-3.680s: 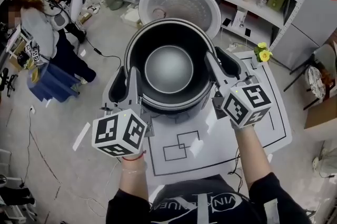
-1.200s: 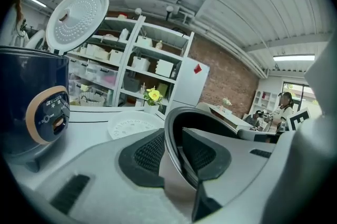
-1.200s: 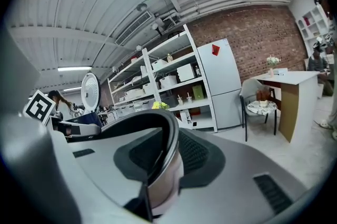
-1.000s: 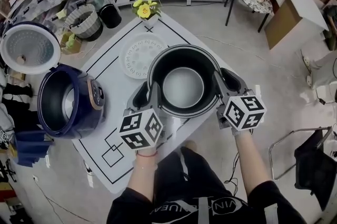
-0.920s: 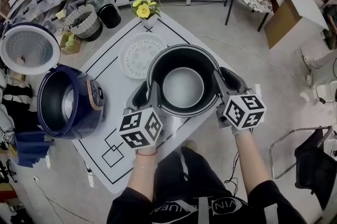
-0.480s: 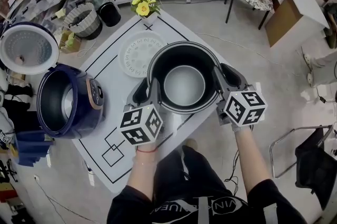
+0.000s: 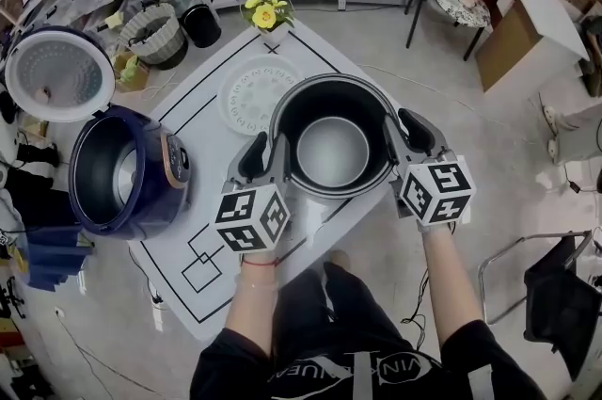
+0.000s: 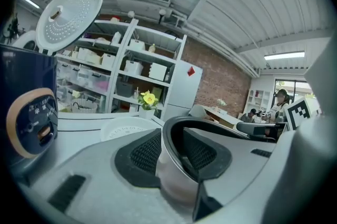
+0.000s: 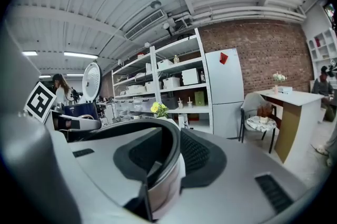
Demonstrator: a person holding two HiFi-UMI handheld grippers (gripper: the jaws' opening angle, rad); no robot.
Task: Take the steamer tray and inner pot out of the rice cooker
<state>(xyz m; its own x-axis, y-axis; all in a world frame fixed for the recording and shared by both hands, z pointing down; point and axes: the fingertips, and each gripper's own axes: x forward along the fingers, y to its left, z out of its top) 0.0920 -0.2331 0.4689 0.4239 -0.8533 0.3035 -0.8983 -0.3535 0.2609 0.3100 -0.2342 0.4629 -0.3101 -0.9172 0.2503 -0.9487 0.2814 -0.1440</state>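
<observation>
Above the white mat [image 7: 202, 233], the inner pot [image 7: 331, 153] is clamped at opposite rims by the left gripper [image 7: 271, 153] and right gripper [image 7: 400, 139], the 2 pointing forward, nearly level. The open rice cooker [image 7: 122, 177] stands left. Beyond lie the steamer tray [image 7: 246, 92], then yellow flowers [image 7: 265, 12].

Black top [image 7: 350, 372] on the person, white lettering across the chest, black sleeves [image 7: 491, 353] stopping near the elbows. A thin red band [image 7: 256, 261] circled the left wrist. Left gripper [image 7: 267, 159] and right gripper [image 7: 403, 136] were grey moulded plastic, jaws faced with black mesh pads [image 8: 141, 155]. Left cube [image 7: 250, 217] and right cube [image 7: 435, 191] were white, printed with black square markers.
</observation>
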